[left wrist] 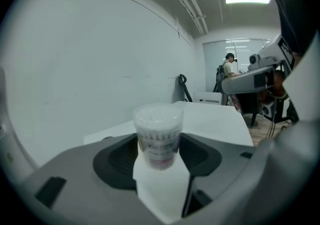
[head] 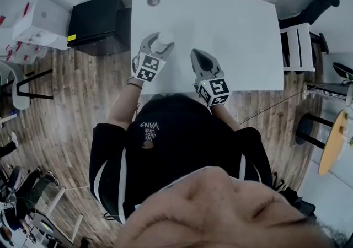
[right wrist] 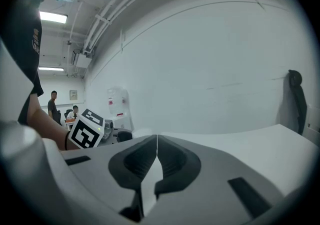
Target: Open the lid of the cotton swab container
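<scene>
The white surface (head: 237, 32) fills the upper centre, black cabinet (head: 99, 23) and wood floor (head: 83, 92) at its left, while the left gripper (head: 158, 43) has its jaws clamped on the cotton swab container (left wrist: 158, 129) and the right gripper (right wrist: 157, 144) has its jaws pressed together, empty.

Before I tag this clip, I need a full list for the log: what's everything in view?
cotton swab container: one, clear with white swabs, gripped, left of centre
table: one, white, before the person
cable hole: one, grey, table's far left corner
cabinet: one, black, floor left of the table
chair: one, white, right of the table
left gripper: one, grey, shut on the cotton swab container
right gripper: one, grey, shut and empty, above the table's near edge
</scene>
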Tool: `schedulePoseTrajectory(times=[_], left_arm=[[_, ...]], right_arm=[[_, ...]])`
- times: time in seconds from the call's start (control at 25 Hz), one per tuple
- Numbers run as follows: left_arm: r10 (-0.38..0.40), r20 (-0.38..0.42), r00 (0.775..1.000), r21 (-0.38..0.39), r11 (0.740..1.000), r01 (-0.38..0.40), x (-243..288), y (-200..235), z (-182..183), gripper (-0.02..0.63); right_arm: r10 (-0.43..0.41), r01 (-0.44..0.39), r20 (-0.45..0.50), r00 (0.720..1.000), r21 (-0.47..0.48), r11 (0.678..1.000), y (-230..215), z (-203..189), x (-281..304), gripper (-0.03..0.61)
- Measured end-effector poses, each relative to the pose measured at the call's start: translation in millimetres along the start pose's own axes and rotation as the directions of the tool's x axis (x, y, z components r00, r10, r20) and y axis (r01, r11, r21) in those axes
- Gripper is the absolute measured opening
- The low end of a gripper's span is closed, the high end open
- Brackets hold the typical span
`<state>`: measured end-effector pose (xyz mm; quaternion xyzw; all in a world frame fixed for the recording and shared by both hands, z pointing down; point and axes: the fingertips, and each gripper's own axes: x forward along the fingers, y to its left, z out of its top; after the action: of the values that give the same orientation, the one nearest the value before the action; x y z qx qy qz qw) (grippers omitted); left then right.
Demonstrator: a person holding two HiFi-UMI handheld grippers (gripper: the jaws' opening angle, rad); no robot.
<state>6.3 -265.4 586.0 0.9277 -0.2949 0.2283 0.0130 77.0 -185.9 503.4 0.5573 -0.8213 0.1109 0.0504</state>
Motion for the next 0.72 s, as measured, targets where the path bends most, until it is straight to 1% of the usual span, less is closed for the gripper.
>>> schedulePoseTrajectory(times=[0.08,0.24,0.36,0.52,0.72], left_arm=[[0.016,-0.011,1.0,-0.003,1.0,-0.016,-6,-1,2,0.264],[0.037,-0.024,0.999,0.016,0.999,-0.037,-18,-5,10,0.264],[0.054,-0.052,0.997,0.003,0.999,-0.054,-23,-10,7,0.264],[0.05,-0.057,0.997,0.004,0.999,-0.05,-28,-21,7,0.264],[0.076,-0.062,0.995,0.018,0.997,-0.075,-36,-30,12,0.264]], right_arm=[[0.011,-0.011,0.004,1.0,-0.004,1.0,1,2,-2,0.013],[0.031,-0.03,0.012,0.999,-0.011,0.999,2,4,-6,0.014],[0.05,-0.05,0.018,0.999,-0.017,0.999,5,7,-8,0.012],[0.082,-0.082,0.018,0.996,-0.028,0.996,8,8,-9,0.014],[0.124,-0.123,0.017,0.992,-0.039,0.992,11,10,-11,0.014]])
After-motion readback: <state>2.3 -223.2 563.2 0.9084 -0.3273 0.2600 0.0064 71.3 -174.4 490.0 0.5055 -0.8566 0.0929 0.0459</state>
